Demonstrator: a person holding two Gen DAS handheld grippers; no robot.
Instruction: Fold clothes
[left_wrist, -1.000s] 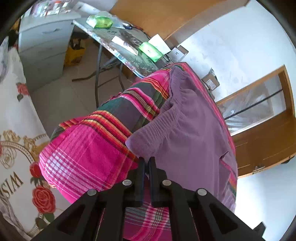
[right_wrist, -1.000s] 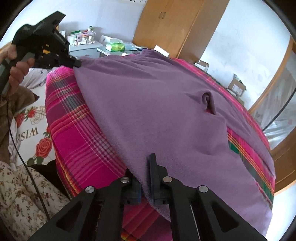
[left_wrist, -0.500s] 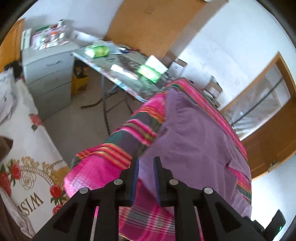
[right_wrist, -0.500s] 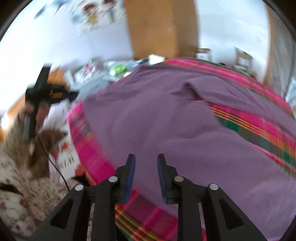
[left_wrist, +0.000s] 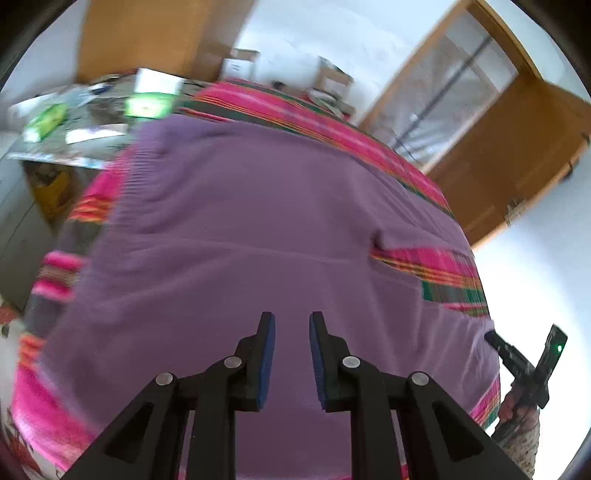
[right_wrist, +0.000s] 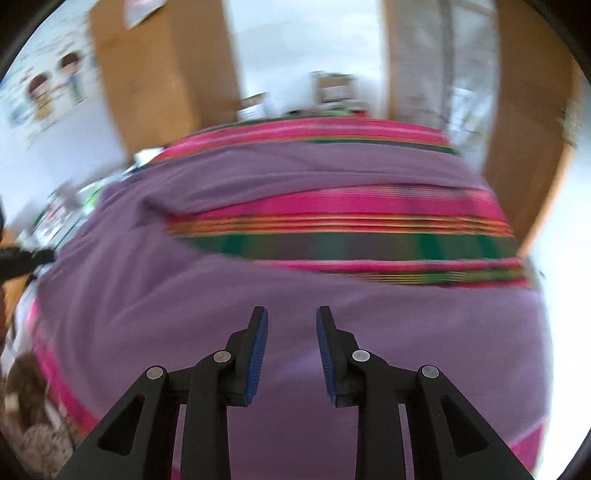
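Cluttered side table (left_wrist: 70, 122) beside plaid bedspread (left_wrist: 332, 122).

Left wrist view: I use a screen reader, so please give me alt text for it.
The open left tongs hover above purple trousers spread flat on a pink plaid cloth. The right tongs, held in a hand, show at the right edge; a cluttered table stands beyond.

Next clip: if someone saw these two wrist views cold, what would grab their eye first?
The purple garment spread across almost the whole surface dominates both views, lying over a loud pink, green and orange striped blanket that shows through between its two legs and around its edges. Next come the two black claws with blue pads, the left claw and right claw, both open above the cloth and holding nothing.
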